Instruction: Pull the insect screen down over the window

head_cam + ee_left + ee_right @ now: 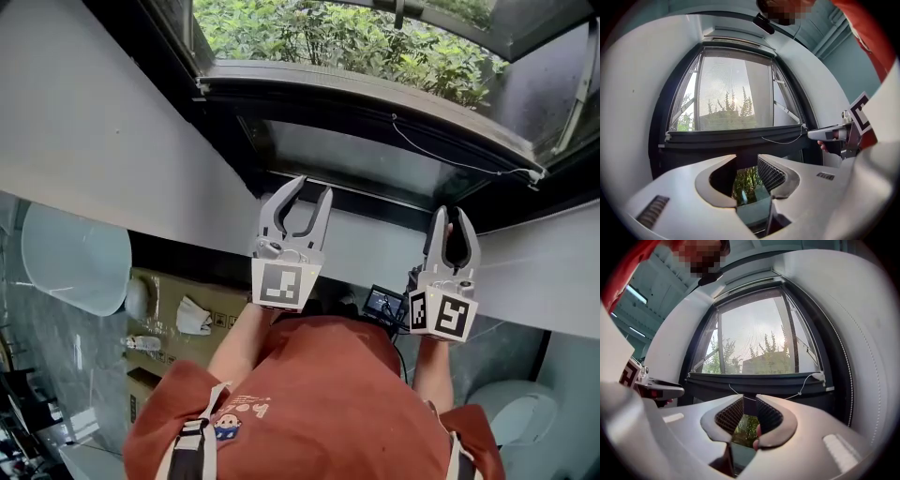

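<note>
While the left gripper (pixel 316 186) and right gripper (pixel 451 214) hold jaws spread and empty, short of the screen bar (pixel 736 138), a gap shows under it. Recommended: even grips, bar level, clear of the cord (pixel 805 384).

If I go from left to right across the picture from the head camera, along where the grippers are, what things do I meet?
round white basin → cardboard box → left gripper → small black screen → right gripper
</note>
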`<action>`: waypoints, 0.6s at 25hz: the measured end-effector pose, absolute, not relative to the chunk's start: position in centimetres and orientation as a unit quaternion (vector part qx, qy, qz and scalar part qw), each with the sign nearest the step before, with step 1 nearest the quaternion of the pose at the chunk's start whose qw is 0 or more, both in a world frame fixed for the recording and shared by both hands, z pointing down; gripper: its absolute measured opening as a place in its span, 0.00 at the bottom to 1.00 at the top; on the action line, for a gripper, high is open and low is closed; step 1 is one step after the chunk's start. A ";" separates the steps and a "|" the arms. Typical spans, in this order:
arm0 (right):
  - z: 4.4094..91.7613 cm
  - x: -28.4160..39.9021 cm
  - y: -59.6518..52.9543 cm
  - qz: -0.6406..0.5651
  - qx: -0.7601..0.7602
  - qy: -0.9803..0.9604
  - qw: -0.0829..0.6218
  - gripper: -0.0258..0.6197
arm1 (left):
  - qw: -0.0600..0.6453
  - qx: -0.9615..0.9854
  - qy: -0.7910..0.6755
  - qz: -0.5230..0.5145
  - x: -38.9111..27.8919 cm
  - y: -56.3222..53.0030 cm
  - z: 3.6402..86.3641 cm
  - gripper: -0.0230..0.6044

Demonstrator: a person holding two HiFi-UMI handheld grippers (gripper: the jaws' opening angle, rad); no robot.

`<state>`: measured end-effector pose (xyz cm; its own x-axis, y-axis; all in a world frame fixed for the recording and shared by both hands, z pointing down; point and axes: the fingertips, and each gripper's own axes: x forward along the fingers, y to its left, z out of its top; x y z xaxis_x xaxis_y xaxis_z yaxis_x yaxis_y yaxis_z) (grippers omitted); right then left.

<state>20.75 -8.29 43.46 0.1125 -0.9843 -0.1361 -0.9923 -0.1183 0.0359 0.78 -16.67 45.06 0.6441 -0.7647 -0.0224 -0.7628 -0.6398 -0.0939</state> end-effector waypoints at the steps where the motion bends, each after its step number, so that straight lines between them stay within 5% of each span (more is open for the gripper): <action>1: 43.6 20.8 -8.3 0.063 -0.746 0.663 0.028 0.17 | 0.047 -0.906 0.422 -0.008 0.8 -16.7 45.0 0.25; 8: 44.0 20.5 -8.4 0.072 -0.748 0.660 0.000 0.06 | 0.052 -0.910 0.411 -0.013 0.9 -16.5 45.2 0.05; 15: 43.8 20.4 -8.1 0.077 -0.744 0.664 -0.002 0.05 | 0.065 -0.909 0.411 -0.007 1.4 -16.4 44.9 0.04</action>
